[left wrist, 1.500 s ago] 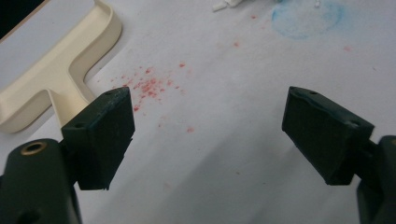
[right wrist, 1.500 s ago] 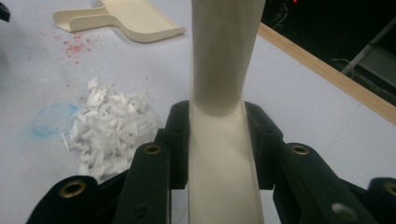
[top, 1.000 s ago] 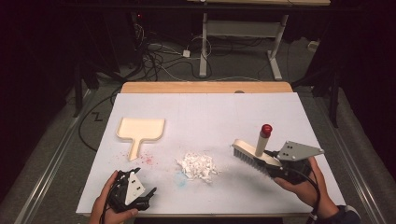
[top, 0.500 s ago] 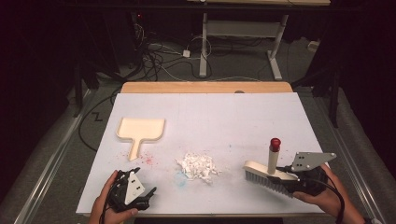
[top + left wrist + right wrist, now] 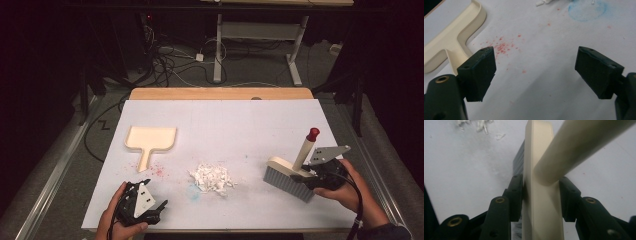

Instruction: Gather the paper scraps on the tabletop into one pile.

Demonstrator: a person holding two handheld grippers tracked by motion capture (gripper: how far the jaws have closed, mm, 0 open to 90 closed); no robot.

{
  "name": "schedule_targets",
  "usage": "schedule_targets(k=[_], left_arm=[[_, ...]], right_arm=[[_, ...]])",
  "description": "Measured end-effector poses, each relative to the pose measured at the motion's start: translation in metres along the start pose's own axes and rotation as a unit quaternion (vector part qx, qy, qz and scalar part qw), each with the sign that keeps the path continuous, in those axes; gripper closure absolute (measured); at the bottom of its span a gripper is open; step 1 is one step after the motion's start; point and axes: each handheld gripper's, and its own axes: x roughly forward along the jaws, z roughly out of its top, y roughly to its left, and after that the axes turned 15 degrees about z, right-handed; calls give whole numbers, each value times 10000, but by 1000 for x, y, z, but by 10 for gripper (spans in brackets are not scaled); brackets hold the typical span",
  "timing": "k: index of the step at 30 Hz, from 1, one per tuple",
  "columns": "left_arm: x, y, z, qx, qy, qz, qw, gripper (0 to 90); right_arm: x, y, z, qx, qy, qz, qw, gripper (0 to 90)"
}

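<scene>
Now the right gripper (image 5: 306, 176) clamps the back of a brush (image 5: 289, 176) at the table's (image 5: 240, 120) near right, bristles down, its red-tipped handle rising far-right. Left gripper (image 5: 150, 210) rests near left, jaws wide and empty. White scraps (image 5: 212, 178) lie between them; a cream dustpan (image 5: 149, 140) sits farther left

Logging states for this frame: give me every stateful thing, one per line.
left gripper: open, empty, near the table
right gripper: shut on brush
brush: held, bristles down on table
dustpan: lying flat, empty
white scraps: heaped, unswept
</scene>
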Motion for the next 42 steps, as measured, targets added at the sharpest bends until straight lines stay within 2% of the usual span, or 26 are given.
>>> schedule_targets(k=[8,9,13,16,17,19,20,23,26,29,35,40,42], left_arm=[[0,-3,1,66,18,-38,10000,160],[0,-3,1,66,33,-37,10000,161],[0,-3,0,57,36,-65,10000,161],[0,-4,0,68,32,-68,9999,162],[0,-4,0,67,31,-66,10000,162],[0,-4,0,64,32,-61,10000,161],[0,-4,0,47,17,-65,10000,161],[-1,-3,0,30,19,-57,10000,161],[-1,-3,0,33,19,-53,10000,161],[-1,-4,0,49,12,-62,10000,162],[0,-4,1,71,19,-85,9999,162],[0,-4,1,62,-2,-86,9999,161],[0,-4,1,73,-11,-82,9999,161]], right_arm=[[7,-30,16,-33,275,-53,9996,536],[11,-36,21,-36,401,-86,9992,517],[16,-44,29,-49,548,-90,9984,497],[22,-49,37,-139,525,-145,9984,472],[26,-52,40,-188,608,-232,9977,453],[31,-54,43,-147,654,-617,9958,413],[32,-56,44,-76,494,-796,9956,392],[28,-58,43,71,235,-1086,9938,386],[23,-58,42,151,-58,-1168,9930,373],[18,-57,40,247,-482,-1202,9913,365],[12,-50,38,398,-1177,-1342,9831,316],[9,-35,41,316,-1670,-1555,9731,295],[6,-27,42,263,-1891,-1552,9693,275]])
